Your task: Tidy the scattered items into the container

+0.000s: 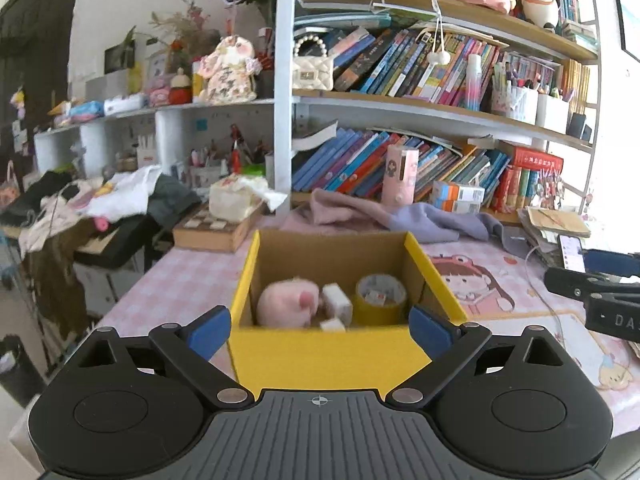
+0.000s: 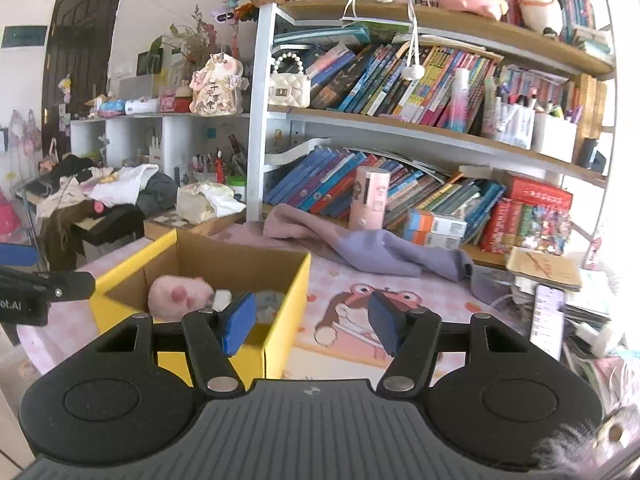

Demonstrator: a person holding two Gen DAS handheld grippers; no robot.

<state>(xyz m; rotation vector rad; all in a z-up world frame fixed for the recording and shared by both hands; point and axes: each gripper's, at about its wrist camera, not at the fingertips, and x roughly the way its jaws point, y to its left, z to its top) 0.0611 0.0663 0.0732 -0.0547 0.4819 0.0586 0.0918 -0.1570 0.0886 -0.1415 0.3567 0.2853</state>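
Cardboard made up the yellow box (image 1: 320, 354), which sat on the tabletop (image 1: 180, 280) with a pink plush (image 1: 290, 302), small white blocks (image 1: 336, 304) and a roll of yellow tape (image 1: 380, 296) already lying inside it. The left gripper (image 1: 320, 326) hovered just before the box, jaws wide and empty. The right gripper (image 2: 310, 322) hung beside the box's right wall, jaws half apart, nothing between them. The plush would squash softly and weigh little; the tape was stiff and best pinched across its ring. The blocks were blurred, perhaps chargers. Beyond the box lay a lilac cloth (image 2: 360, 248).
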